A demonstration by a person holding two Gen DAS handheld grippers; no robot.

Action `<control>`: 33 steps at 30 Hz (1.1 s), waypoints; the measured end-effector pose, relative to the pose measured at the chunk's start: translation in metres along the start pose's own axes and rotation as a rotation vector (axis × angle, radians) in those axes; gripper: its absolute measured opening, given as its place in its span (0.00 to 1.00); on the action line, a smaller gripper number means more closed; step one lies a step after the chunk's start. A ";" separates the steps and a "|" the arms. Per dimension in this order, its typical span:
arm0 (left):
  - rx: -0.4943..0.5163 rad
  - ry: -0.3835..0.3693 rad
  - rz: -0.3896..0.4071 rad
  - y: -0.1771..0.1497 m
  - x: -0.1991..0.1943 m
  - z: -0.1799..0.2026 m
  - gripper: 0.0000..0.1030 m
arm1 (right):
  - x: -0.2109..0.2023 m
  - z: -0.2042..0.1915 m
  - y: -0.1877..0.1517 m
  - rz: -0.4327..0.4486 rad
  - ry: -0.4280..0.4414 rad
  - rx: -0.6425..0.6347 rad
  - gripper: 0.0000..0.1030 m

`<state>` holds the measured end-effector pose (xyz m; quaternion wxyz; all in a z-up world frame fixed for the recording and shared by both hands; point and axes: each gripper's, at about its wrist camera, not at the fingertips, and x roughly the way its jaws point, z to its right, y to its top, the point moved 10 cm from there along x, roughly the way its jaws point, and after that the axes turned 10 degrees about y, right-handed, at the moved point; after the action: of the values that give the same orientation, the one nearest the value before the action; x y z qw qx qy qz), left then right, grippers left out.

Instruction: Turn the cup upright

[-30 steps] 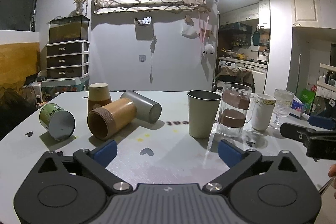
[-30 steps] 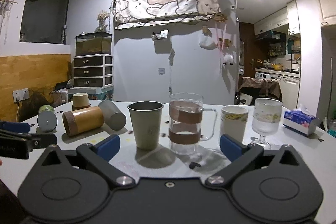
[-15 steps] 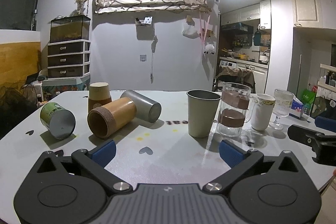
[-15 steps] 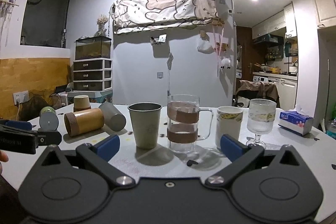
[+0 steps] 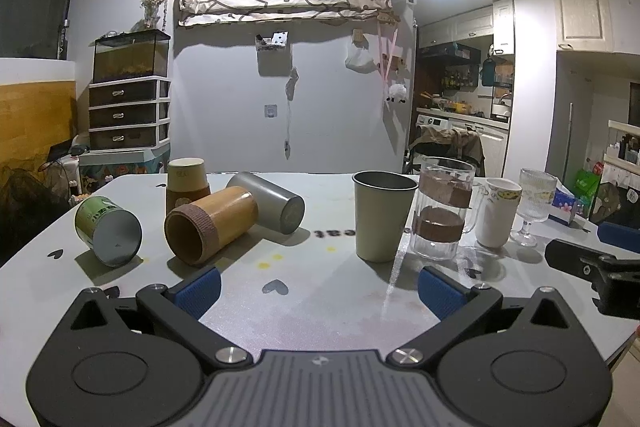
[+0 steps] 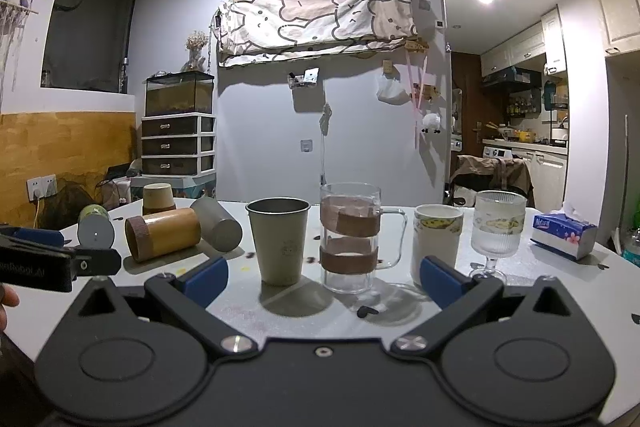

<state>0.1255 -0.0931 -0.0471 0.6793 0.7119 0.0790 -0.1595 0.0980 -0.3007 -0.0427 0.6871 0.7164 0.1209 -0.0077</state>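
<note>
Three cups lie on their sides on the grey table (image 5: pixel 320 303): a green cup (image 5: pixel 107 230) at the left, a bamboo cup (image 5: pixel 210 223) and a silver metal cup (image 5: pixel 267 201) behind it. They also show in the right wrist view: the green cup (image 6: pixel 95 227), the bamboo cup (image 6: pixel 162 233), the silver cup (image 6: pixel 216 223). My left gripper (image 5: pixel 318 289) is open and empty, short of the bamboo cup. My right gripper (image 6: pixel 323 277) is open and empty, in front of the upright cups.
Upright on the table are a metal tumbler (image 5: pixel 382 215), a glass mug with brown bands (image 5: pixel 442 205), a white paper cup (image 5: pixel 498 211), a stemmed glass (image 5: pixel 534 205) and a brown paper cup (image 5: pixel 186 183). A tissue pack (image 6: pixel 564 233) lies at the far right.
Both grippers have risen and drifted slightly; the table looks a little lower in both views. The cups have not moved. Both grippers stay open.
</note>
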 end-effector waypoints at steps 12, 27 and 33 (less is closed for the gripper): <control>-0.001 -0.001 0.000 0.000 0.000 0.002 1.00 | -0.001 0.000 0.000 0.004 -0.001 -0.001 1.00; -0.013 0.010 -0.006 0.000 0.000 -0.003 1.00 | -0.002 -0.001 -0.001 0.002 -0.001 -0.002 1.00; -0.012 0.012 -0.004 0.001 0.000 -0.003 1.00 | -0.001 -0.002 -0.001 0.003 0.002 -0.005 1.00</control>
<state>0.1261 -0.0899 -0.0462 0.6826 0.7088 0.0855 -0.1559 0.0962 -0.2991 -0.0437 0.6886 0.7150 0.1207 -0.0058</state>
